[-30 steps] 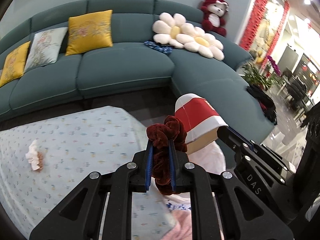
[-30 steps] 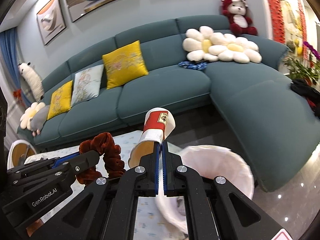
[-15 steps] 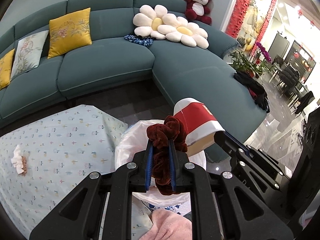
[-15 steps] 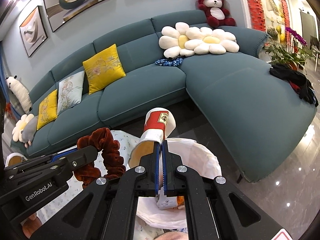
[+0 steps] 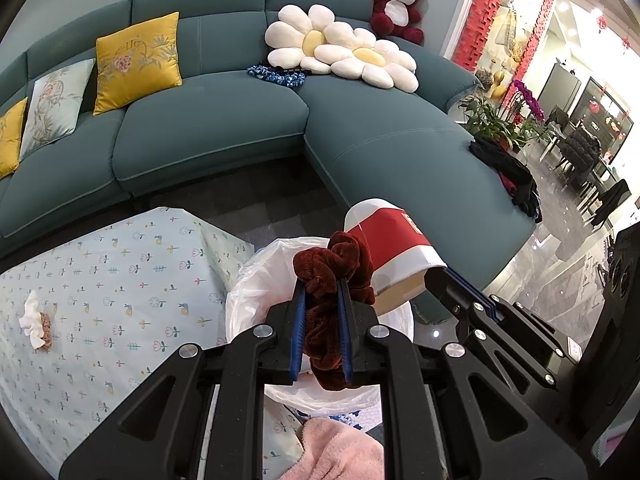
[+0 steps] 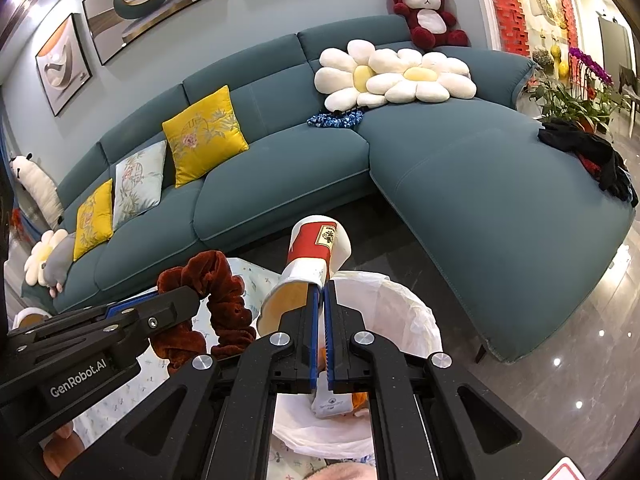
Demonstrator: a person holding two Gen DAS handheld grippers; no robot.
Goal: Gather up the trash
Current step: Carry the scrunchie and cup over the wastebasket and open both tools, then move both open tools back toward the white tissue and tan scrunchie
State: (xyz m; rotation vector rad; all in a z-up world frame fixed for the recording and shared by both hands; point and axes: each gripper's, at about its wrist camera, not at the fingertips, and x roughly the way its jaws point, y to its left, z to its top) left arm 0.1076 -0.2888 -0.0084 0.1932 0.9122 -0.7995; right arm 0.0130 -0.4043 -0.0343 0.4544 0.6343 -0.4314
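1. My left gripper pinches a maroon scrunchie; right gripper is pressed tight on a red/white cup's rim.
2. Both hang over the white-lined bin just beside the worktop.
3. Worktop: floral cloth, crumpled tissue near left edge.
4. Room: teal sofa w/ yellow cushions, glossy floor.

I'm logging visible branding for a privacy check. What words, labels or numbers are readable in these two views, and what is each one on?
"GenRobot.AI": white lettering on the side of the left gripper, right wrist view.
Yellow emblem on the red band of the paper cup: too small to read.
Print on the white package inside the bin bag: too blurred to read.
Tag on the plush bear: unreadable.
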